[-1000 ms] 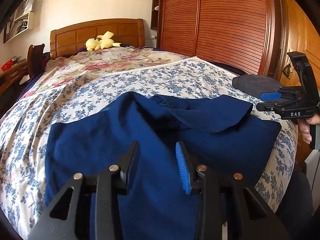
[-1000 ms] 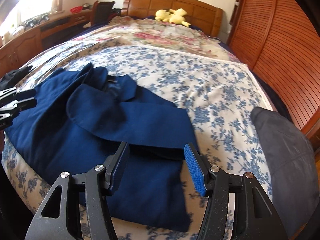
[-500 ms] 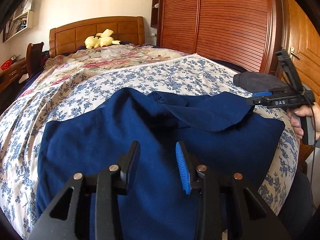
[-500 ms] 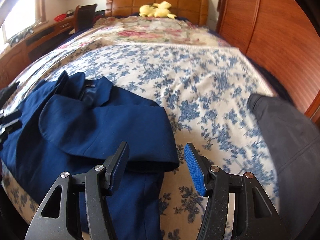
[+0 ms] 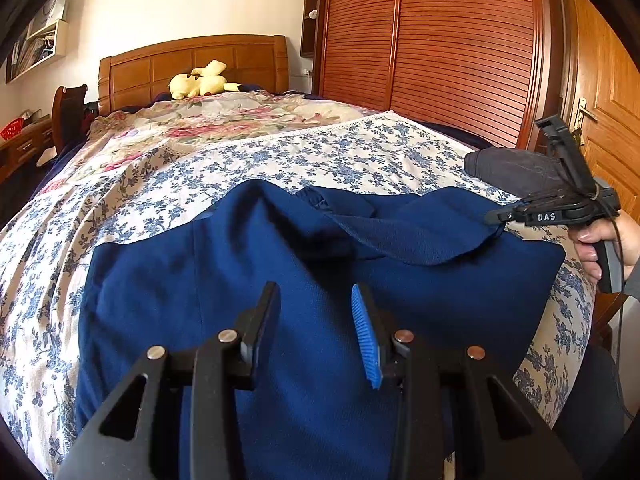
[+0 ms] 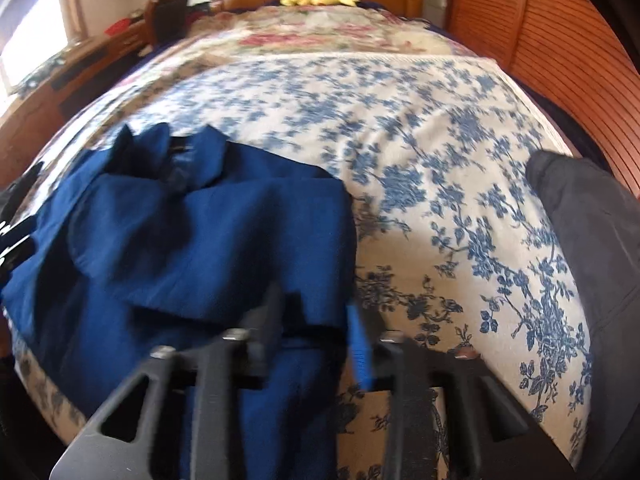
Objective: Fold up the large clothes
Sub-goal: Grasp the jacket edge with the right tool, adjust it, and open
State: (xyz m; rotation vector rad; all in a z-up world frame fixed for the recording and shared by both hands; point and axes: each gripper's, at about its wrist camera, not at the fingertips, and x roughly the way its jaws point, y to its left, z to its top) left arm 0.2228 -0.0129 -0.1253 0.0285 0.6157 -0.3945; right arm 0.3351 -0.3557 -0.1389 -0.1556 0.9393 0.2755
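Room: bedroom; white wall and shelf at left, wooden headboard (image 5: 192, 66) at the far end, slatted wardrobe doors (image 5: 432, 48) on the right.
Surface: bed (image 5: 320, 152) under a blue-flowered spread, with a pink-flowered cover farther up.
Left side: wooden desk (image 6: 80, 68) along the bed, chair beside it.
Far end: one yellow plush toy (image 5: 200, 82) against the headboard.
Garment: one large navy blue garment (image 5: 280, 280) lies on the near part of the bed, a sleeve folded across it.
Left tool (image 5: 316, 320): jaws partly apart above the navy cloth, nothing held.
Right tool (image 6: 316, 332): jaws have just been closing; in the left view the tips pinch the sleeve end (image 5: 486, 226).
Right edge: one dark grey garment (image 6: 592, 240) lies apart from the blue one.
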